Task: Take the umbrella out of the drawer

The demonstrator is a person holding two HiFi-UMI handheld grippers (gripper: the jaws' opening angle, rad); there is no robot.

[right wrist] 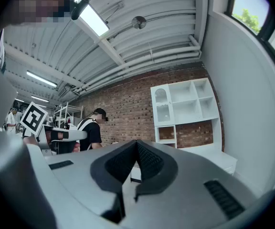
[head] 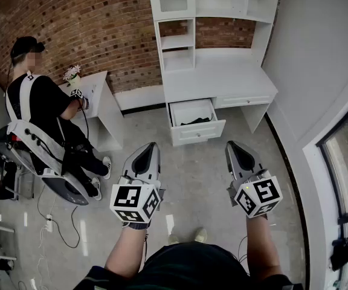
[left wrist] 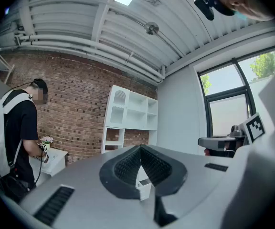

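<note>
At far left, a seated person (head: 40, 104) in a black top works at a small white table (head: 103, 95) holding a pot of flowers (head: 72, 73). Nearer the middle, the left gripper (head: 151, 147) is held level above the grey floor, its jaws clenched with nothing between them. Ahead stands a white desk (head: 222, 77) with shelves against a brick wall. Its drawer (head: 199, 132) is pulled open, and the dark umbrella (head: 196, 121) lies inside, untouched. To the right, the right gripper (head: 237, 146) also points level, jaws pressed together and empty. Both grippers are well apart from the drawer, so this looks like the approach step. Next, one gripper likely needs to move to the drawer, spread its jaws, dip inside and close on the umbrella.
</note>
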